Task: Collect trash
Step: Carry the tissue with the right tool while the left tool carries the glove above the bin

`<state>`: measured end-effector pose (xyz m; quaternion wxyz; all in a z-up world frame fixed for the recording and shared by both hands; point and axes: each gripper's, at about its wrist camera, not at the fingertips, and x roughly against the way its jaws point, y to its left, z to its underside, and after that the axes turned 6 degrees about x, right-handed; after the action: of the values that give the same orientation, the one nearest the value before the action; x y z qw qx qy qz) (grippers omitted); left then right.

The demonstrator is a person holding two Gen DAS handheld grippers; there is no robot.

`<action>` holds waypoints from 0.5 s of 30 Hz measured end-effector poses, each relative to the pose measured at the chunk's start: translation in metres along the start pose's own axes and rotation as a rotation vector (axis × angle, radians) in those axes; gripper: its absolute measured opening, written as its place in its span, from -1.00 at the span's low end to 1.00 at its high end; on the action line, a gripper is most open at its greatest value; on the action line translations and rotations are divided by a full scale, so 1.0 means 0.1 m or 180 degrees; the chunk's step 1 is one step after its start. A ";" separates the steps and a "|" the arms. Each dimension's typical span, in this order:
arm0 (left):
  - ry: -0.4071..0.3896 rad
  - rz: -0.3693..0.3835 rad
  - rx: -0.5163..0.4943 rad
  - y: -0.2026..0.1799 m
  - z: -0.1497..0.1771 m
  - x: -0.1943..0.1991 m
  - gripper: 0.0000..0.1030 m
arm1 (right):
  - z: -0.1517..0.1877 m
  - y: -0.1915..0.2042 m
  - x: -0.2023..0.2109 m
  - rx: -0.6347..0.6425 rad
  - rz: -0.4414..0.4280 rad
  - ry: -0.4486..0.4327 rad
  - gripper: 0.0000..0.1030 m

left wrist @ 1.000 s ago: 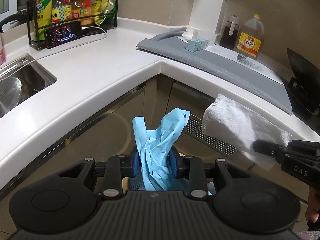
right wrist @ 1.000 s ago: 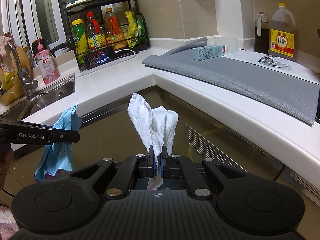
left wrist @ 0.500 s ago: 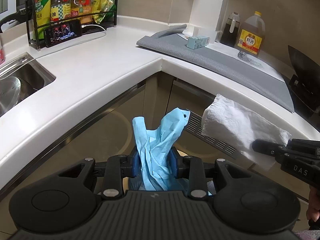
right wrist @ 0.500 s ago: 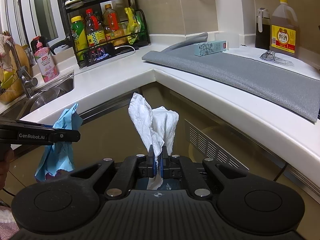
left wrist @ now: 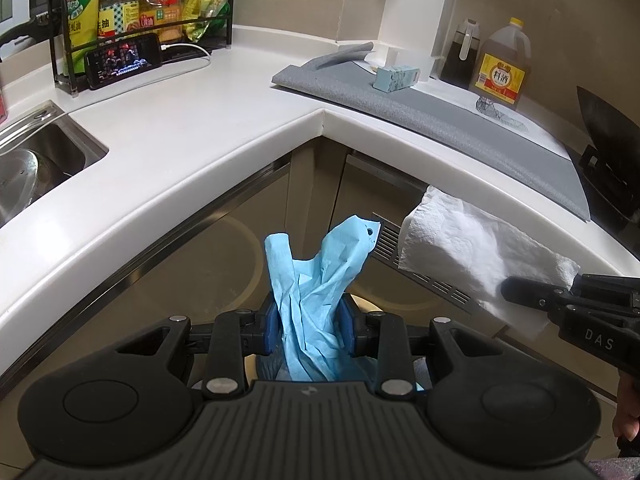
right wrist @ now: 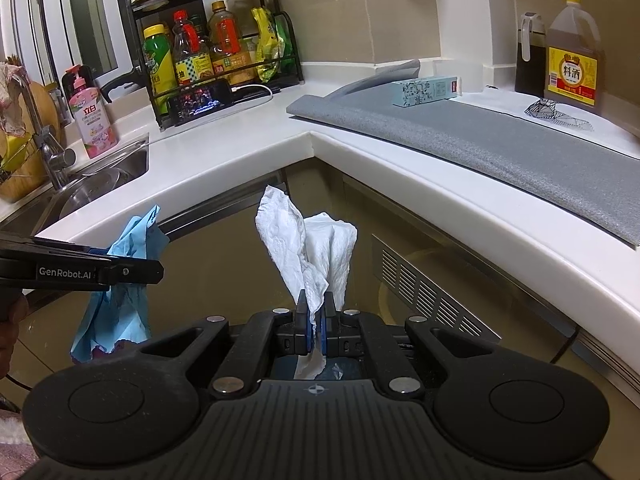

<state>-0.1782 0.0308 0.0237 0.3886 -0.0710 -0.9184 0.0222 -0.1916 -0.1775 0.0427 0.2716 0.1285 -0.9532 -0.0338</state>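
My left gripper (left wrist: 308, 320) is shut on a crumpled blue sheet (left wrist: 316, 280) that sticks up between its blue pads. The same blue sheet (right wrist: 120, 296) hangs from the left gripper (right wrist: 152, 272) at the left of the right wrist view. My right gripper (right wrist: 316, 320) is shut on a white paper towel (right wrist: 312, 248) that stands up from its pads. The towel (left wrist: 472, 256) and the right gripper (left wrist: 508, 290) also show at the right of the left wrist view. Both grippers hang in front of the corner cabinet, below the countertop edge.
A white L-shaped countertop (left wrist: 192, 120) wraps the corner, with a sink (left wrist: 36, 160) at left, a bottle rack (right wrist: 212, 52) and phone (left wrist: 124, 60) behind. A grey mat (right wrist: 480, 144), a small box (right wrist: 428, 90) and a yellow-capped jug (right wrist: 572, 64) lie at right. A vent grille (right wrist: 424, 284) is in the cabinet front.
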 end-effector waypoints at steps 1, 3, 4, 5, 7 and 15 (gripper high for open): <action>0.0000 -0.0002 -0.0001 -0.01 0.00 0.00 -0.34 | 0.00 0.00 0.00 0.0000 -0.0002 0.0004 -0.91; -0.0001 -0.0005 -0.0001 -0.01 0.00 0.00 -0.34 | 0.00 0.00 -0.01 0.0000 -0.0002 0.0009 -0.91; -0.0001 -0.0007 -0.0001 -0.02 0.01 0.00 -0.34 | 0.00 0.00 -0.01 -0.0001 -0.0003 0.0012 -0.91; 0.0002 -0.0008 -0.0002 -0.02 0.01 0.00 -0.34 | 0.00 0.00 -0.01 -0.0002 -0.0005 0.0014 -0.91; 0.0010 -0.0007 -0.0003 -0.02 0.02 -0.01 -0.34 | 0.00 0.00 -0.01 -0.0004 -0.0006 0.0021 -0.91; 0.0032 -0.0019 -0.0006 -0.04 0.03 -0.04 -0.34 | 0.00 -0.02 -0.06 -0.0020 -0.0011 0.0059 -0.91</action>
<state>-0.1779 0.0264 0.0192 0.3932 -0.0686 -0.9167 0.0198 -0.1863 -0.1782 0.0394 0.2807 0.1296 -0.9503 -0.0361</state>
